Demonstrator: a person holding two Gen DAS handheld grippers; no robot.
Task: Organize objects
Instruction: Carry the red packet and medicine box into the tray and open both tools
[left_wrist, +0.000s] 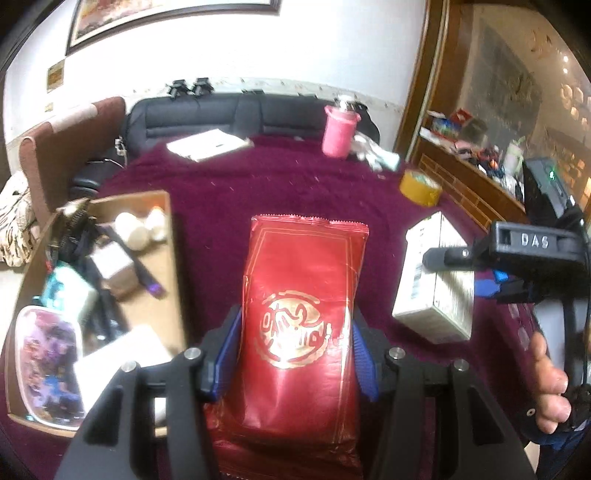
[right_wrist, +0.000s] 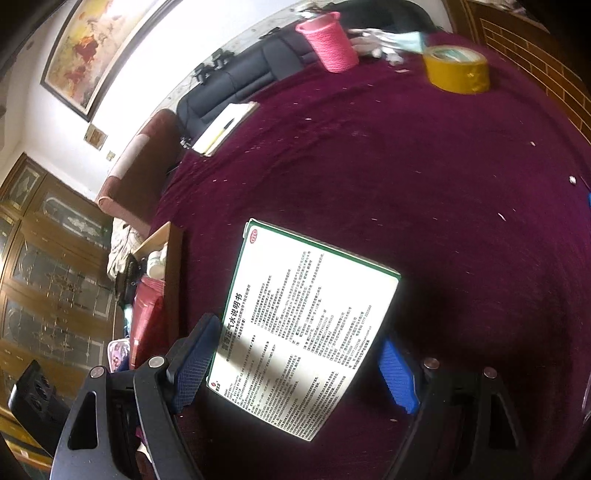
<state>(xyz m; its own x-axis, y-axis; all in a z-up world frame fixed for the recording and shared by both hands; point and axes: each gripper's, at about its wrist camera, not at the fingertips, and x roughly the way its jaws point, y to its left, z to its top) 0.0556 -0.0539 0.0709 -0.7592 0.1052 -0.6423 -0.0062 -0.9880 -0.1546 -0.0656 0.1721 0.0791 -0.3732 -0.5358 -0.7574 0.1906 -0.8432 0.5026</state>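
Glossy red foil pouch (left_wrist: 301, 317), left claw (left_wrist: 291, 354) clamped

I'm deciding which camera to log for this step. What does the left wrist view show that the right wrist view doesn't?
Only the left wrist view: the left gripper clamping the red pouch, and a hand.
Only the right wrist view: the right gripper open around the printed box, plus wooden cabinets.
Both: the pink cup, yellow tape roll, cardboard tray.
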